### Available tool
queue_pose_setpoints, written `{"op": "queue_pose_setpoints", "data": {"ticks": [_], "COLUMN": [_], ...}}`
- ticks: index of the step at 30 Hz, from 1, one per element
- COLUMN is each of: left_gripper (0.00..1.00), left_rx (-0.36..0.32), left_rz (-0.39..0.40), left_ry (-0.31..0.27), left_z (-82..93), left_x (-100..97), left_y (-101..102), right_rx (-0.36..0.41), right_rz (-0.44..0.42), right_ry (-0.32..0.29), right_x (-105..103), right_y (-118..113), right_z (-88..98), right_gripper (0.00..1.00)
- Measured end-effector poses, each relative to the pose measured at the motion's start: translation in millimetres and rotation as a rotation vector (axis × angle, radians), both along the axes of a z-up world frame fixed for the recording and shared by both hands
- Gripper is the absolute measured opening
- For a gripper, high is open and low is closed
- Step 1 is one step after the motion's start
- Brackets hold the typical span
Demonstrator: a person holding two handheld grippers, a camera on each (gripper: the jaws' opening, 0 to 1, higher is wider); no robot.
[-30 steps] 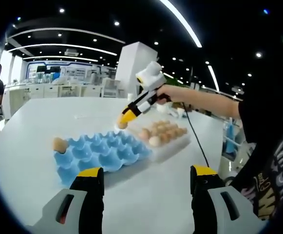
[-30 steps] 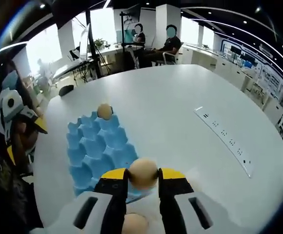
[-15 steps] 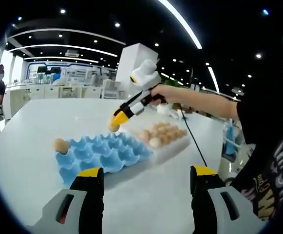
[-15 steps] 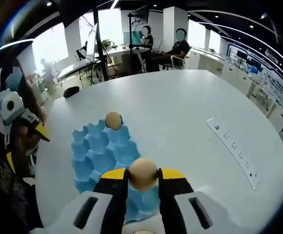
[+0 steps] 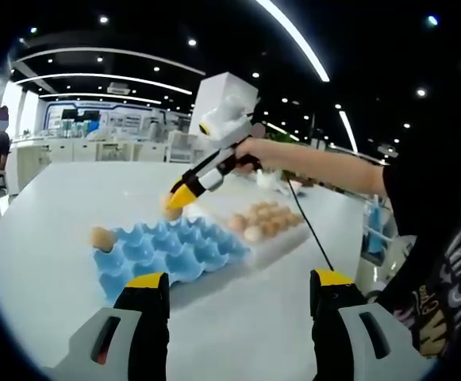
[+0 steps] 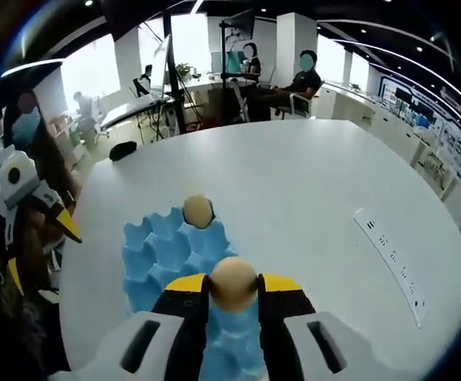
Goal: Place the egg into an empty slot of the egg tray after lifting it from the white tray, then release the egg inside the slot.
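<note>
Egg (image 6: 232, 282) sits pinched in your right gripper (image 6: 232, 287) over the blue egg tray (image 6: 170, 254), clear for lowering; left gripper (image 5: 238, 305) idles, jaws apart.

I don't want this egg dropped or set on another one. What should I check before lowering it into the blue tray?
1. Grip: right tongs shut on the egg, centred between the jaws: ok.
2. Free slots: blue egg tray holds one egg at a far corner, other slots empty: ok.
3. Egg over a slot: it is above the tray, exact slot: cannot tell.
4. Left tongs open, short of the tray: ok.
5. Height above the slot: cannot tell.
</note>
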State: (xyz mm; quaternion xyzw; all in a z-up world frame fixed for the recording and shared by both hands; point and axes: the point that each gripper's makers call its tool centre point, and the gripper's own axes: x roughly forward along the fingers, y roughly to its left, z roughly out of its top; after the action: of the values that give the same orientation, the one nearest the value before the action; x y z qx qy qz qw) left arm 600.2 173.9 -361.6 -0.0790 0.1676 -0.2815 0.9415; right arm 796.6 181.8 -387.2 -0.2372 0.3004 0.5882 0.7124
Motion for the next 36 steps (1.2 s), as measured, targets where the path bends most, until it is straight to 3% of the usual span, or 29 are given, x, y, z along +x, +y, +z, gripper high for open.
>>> {"op": "queue_pose_setpoints", "data": {"ticks": [15,16,17,19,20,21,23,24,27,29,33,36], "left_gripper": [0.73,0.73,0.73,0.73,0.74,0.74,0.74,0.74,0.74,0.74,0.74,0.74], "left_rx": [-0.003,-0.003,-0.003,-0.005,-0.006,-0.007,0.003,0.002,0.022,0.011,-0.001,-0.003], "left_rz": [0.018,0.021,0.022,0.025,0.027,0.029,0.029,0.027,0.036,0.031,0.027,0.025], "left_ry": [-0.014,-0.014,-0.015,-0.014,-0.014,-0.014,-0.024,-0.021,-0.03,-0.029,-0.017,-0.005], "left_z": [6.0,6.1,6.0,5.9,6.0,6.5,7.2,6.8,8.7,10.2,6.1,2.5], "left_x": [2.9,3.2,3.3,3.8,3.8,3.8,2.2,1.7,2.5,1.4,3.7,5.5], "left_y": [8,9,10,10,11,11,10,10,11,10,11,9], "right_rx": [-0.004,0.007,0.02,0.015,-0.023,-0.014,-0.063,-0.04,-0.069,-0.073,-0.059,-0.07], "right_rz": [0.058,0.065,0.071,0.052,0.044,0.059,0.032,0.049,0.059,0.068,0.071,0.089], "right_ry": [0.006,0.004,-0.004,0.006,-0.028,-0.035,0.018,-0.029,-0.014,-0.042,-0.029,-0.065], "right_x": [-9,-8,-6,-2,1,-1,-2,3,2,5,2,-6], "right_y": [35,39,41,44,39,40,32,34,26,24,26,22], "right_z": [-1.7,1.1,5.7,5.7,0.0,-1.3,-12.0,-8.4,-11.1,-10.5,-12.3,-13.8], "right_gripper": [0.24,0.17,0.04,0.01,0.01,0.01,0.01,0.01,0.01,0.01,0.01,0.01]}}
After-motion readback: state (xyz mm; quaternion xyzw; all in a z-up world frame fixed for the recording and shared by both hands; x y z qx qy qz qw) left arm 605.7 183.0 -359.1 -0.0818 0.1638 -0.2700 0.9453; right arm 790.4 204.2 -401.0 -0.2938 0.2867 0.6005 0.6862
